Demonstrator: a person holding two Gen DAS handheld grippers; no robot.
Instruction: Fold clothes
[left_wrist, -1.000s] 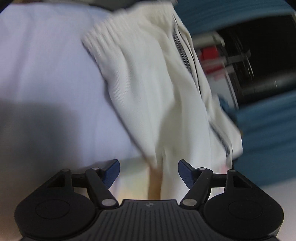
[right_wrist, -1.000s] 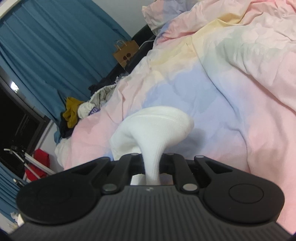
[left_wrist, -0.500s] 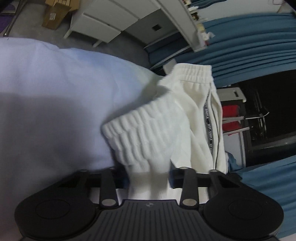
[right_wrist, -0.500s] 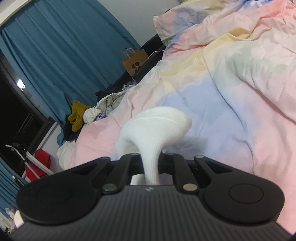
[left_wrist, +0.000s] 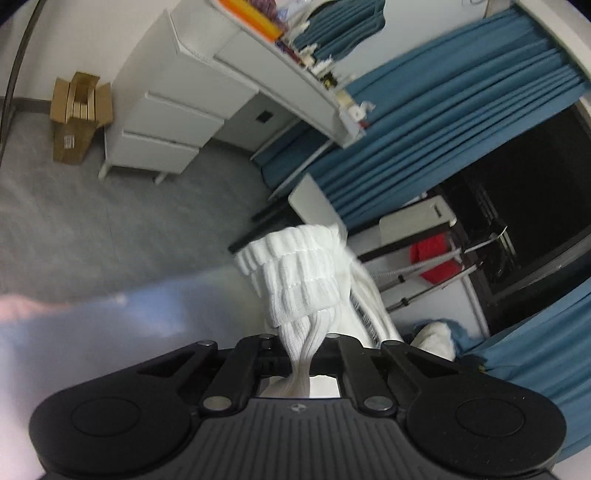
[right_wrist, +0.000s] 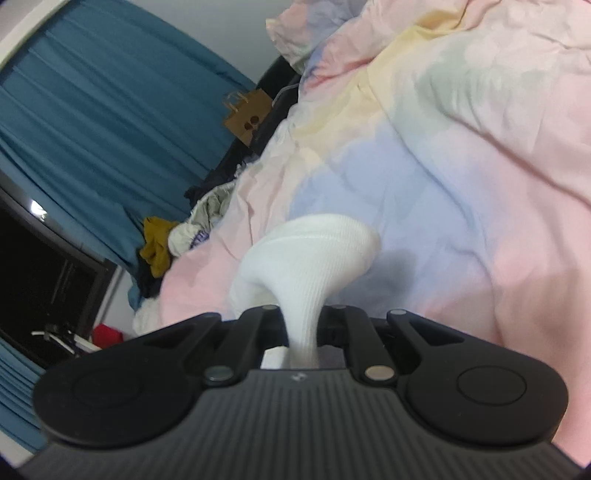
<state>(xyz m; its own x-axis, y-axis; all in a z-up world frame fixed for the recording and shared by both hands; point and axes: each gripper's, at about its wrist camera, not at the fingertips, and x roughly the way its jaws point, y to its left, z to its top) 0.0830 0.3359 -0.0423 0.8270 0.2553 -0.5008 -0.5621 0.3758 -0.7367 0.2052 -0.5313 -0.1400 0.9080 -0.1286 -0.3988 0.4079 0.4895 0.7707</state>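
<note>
— Where is our left hand-held gripper (left_wrist: 301, 363)?
— Clenched on the white ribbed cuff (left_wrist: 299, 280), jaws just closed, lifted off the bed (left_wrist: 92, 332).
— And the right hand-held gripper (right_wrist: 303, 339)?
— Clamped on the white sock (right_wrist: 314, 258), which fans out just ahead, above the bed's edge.

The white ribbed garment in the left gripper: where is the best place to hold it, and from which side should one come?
Judging by its pose, the ribbed hem band of the white ribbed garment is the best grip. The left gripper, which has just been closing, is shut on it there. The band is thick, so it should not slip. Come from the open edge, with one pad on each face.
</note>
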